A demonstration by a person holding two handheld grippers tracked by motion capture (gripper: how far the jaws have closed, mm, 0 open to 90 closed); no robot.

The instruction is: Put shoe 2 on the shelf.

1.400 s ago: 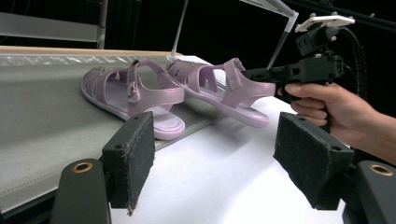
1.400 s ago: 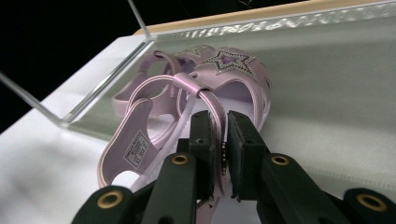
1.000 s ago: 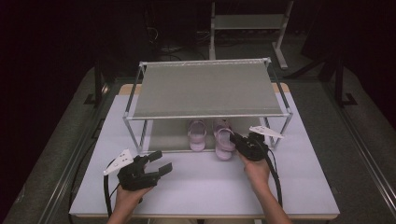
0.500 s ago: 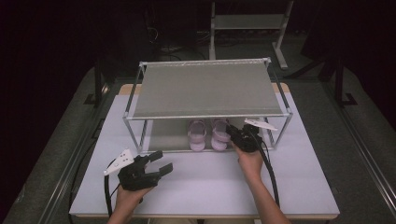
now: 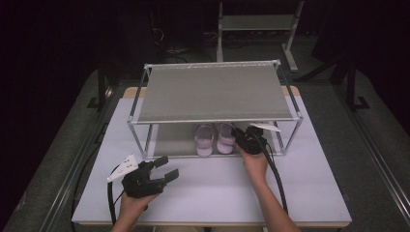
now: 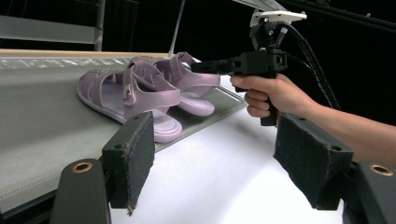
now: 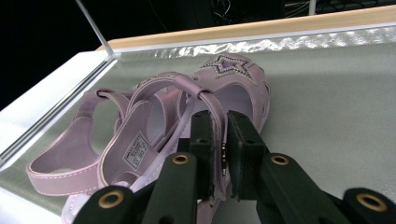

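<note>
top shelf hides most of both sandals, and probably the right gripper's jaw tips too

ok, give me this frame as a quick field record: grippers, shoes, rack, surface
left gripper: open, jaws apart, held above the white table, clear of the shoes
right gripper: shut on the strap of the right sandal, under the rack's top shelf
left sandal: beside the right one, touching it, on the rack's grey lower shelf
pair: lilac, heels toward the person
rack: two-tier, metal frame, top shelf bare
work state: second sandal set next to the first, grip not yet released
</note>
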